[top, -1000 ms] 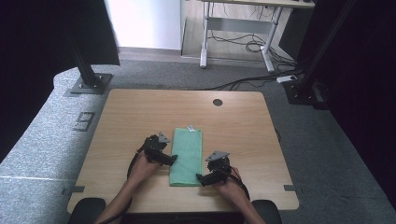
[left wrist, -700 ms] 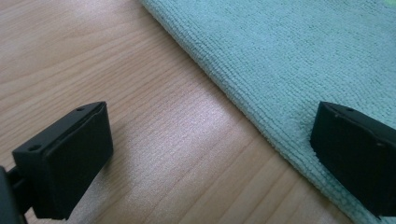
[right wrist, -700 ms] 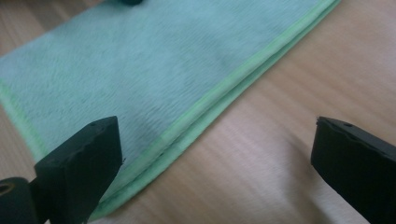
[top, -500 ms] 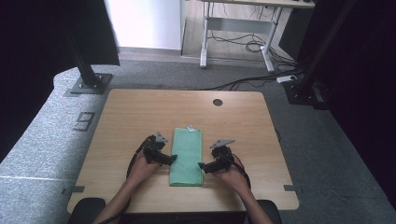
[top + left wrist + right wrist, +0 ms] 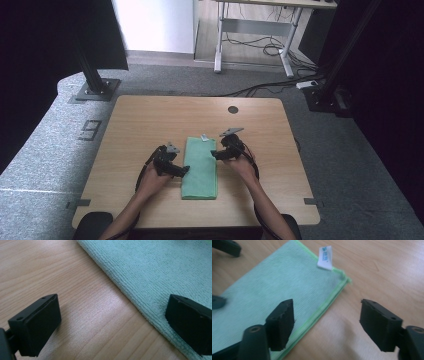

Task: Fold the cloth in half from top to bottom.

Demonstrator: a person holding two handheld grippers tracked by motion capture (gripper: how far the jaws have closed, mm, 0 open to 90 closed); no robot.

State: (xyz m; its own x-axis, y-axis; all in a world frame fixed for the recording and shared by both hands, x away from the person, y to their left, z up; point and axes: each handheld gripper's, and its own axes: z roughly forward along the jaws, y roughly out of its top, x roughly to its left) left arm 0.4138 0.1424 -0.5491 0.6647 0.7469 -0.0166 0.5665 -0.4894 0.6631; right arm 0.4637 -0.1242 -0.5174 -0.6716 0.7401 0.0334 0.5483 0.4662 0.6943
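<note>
Folded green cloth (image 5: 200,167), near edge of table (image 5: 140,120). Left gripper (image 5: 112,322) and right gripper (image 5: 325,325): jaws apart, astride long edges, holding nothing, right's just been narrowing. Pinch all layers squarely.

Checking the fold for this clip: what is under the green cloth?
The green cloth lies flat on the wooden table. Stacked edges in the right gripper view suggest folded layers. Anything beneath or between them is covered.

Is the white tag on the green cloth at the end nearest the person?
No, the white tag sits at the far end of the green cloth, away from the person.
</note>
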